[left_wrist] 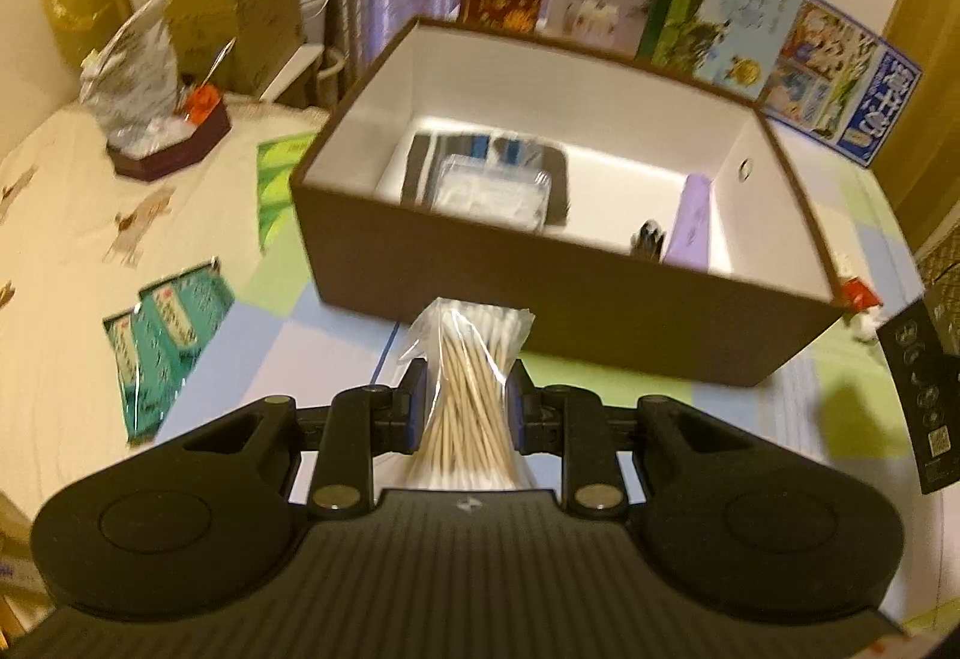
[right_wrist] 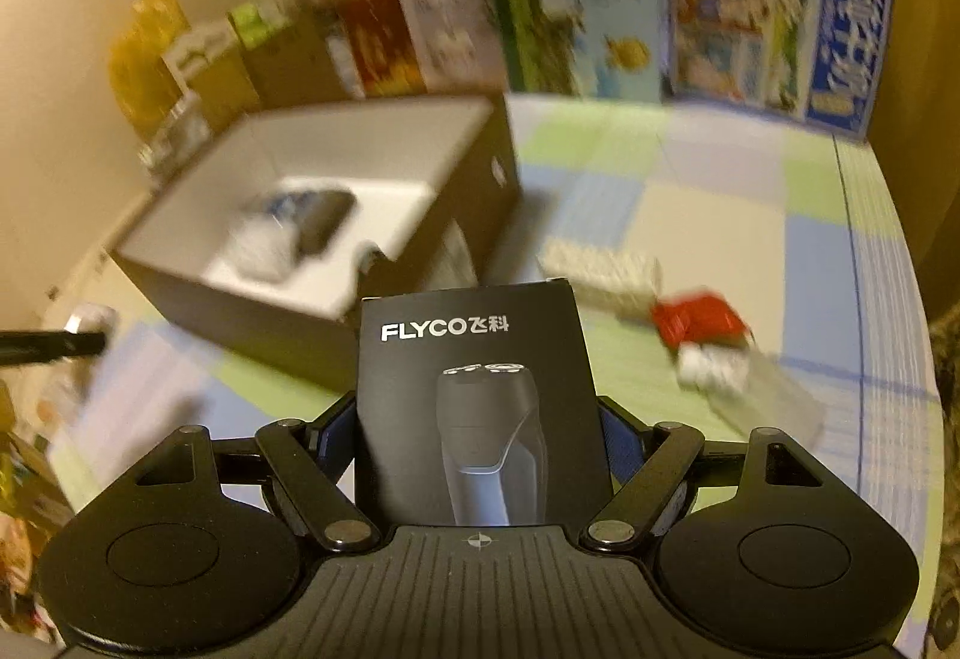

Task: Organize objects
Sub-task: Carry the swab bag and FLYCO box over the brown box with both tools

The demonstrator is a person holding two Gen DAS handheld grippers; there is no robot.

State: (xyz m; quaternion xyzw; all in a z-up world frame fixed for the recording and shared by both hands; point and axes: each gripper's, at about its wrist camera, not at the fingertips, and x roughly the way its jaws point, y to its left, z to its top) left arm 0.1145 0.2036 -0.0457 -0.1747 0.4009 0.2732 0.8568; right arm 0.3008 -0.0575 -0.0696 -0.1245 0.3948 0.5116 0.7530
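My left gripper (left_wrist: 465, 401) is shut on a clear bag of cotton swabs (left_wrist: 465, 359), held just in front of the near wall of an open brown box (left_wrist: 570, 293) with a white inside. The box holds a clear plastic case (left_wrist: 492, 191) on a dark item and a purple packet (left_wrist: 690, 224). My right gripper (right_wrist: 477, 419) is shut on a black FLYCO shaver box (right_wrist: 474, 389), held above the table to the right of the brown box (right_wrist: 420, 233).
Green packets (left_wrist: 168, 335) lie on the table left of the brown box. A foil bag (left_wrist: 135, 65) stands in a dark tray at far left. Books and boxes (left_wrist: 720, 11) stand along the back. A red packet (right_wrist: 699, 323) and white items lie on the checked cloth.
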